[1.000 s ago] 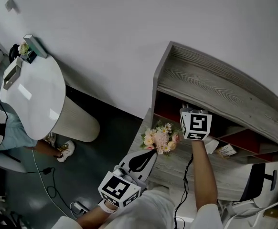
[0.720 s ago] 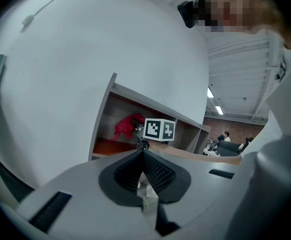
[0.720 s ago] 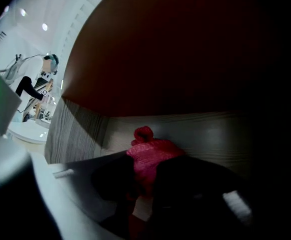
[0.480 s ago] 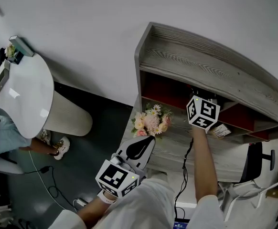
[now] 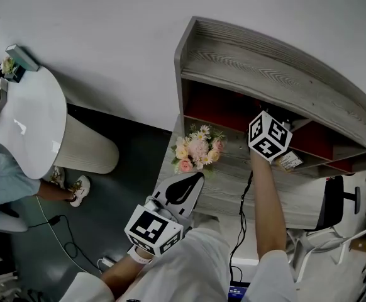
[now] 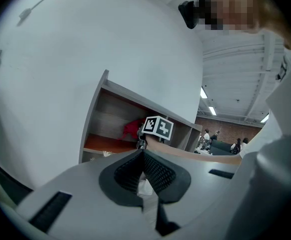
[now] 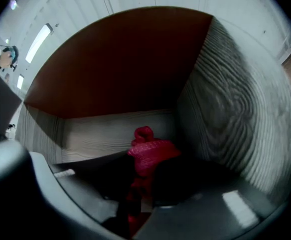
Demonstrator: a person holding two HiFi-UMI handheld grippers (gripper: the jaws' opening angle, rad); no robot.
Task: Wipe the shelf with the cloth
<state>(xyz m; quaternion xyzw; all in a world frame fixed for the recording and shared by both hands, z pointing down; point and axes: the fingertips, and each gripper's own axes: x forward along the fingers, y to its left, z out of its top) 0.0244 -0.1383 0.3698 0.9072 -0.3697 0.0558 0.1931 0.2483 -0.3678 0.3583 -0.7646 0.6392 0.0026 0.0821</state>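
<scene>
A grey wooden shelf unit [image 5: 265, 68] with red back panels stands against the white wall. My right gripper [image 7: 137, 180] reaches into an upper compartment, and only its marker cube [image 5: 270, 136] shows in the head view. It is shut on a bunched red cloth [image 7: 148, 153], which sticks out past the jaws close to the grey side wall [image 7: 235, 119]. The red cloth [image 6: 132, 129] also shows in the left gripper view, beside the cube. My left gripper [image 5: 192, 181] hangs low in front of the shelf, shut with nothing in it.
A bouquet of pale flowers [image 5: 197, 150] sits on the lower shelf board left of my right arm. A small printed packet [image 5: 290, 161] lies to the right. A round white table [image 5: 26, 124] stands at the left, and an office chair [image 5: 334, 209] at the right.
My right gripper has moved rightward along the compartment with the red cloth. The head view has shifted, and the left gripper has stayed roughly where it was.
</scene>
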